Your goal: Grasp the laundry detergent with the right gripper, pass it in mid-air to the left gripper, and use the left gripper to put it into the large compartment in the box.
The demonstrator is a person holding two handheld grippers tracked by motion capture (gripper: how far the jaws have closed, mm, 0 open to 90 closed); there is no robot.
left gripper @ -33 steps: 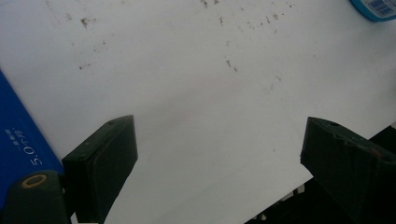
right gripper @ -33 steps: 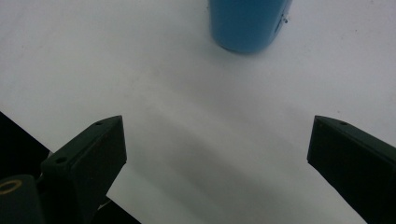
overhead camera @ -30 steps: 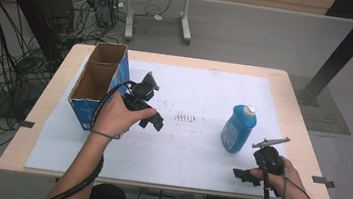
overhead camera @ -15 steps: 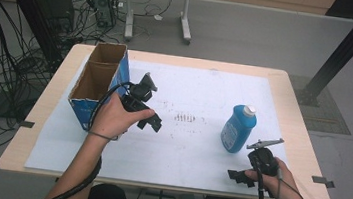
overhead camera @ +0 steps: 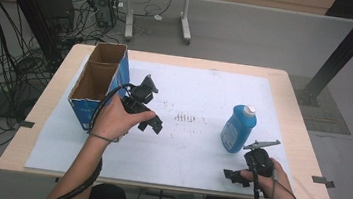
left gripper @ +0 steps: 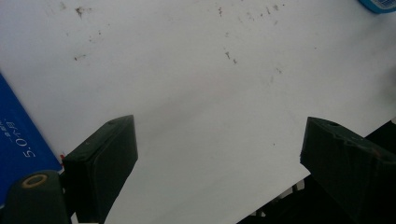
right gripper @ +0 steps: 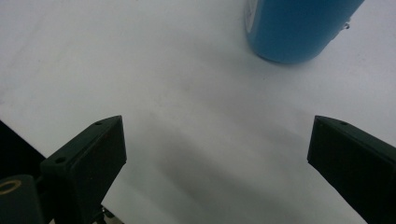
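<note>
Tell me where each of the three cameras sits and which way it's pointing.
High view: above the person's side, looking forward and down on the table; both forearms, left tool, right tool.
Left gripper view: rides the left tool, facing the white sheet; its open jaws, box at left.
Right gripper view: rides the right tool, facing the sheet; open jaws.
Shared: the blue bottle shows in the high and right gripper views.

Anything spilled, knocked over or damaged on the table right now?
Nothing spilled or tipped. The blue bottle stands upright with its cap on, and the cardboard box sits open. The only blemish is dark smudging on the white sheet mid-table.
</note>
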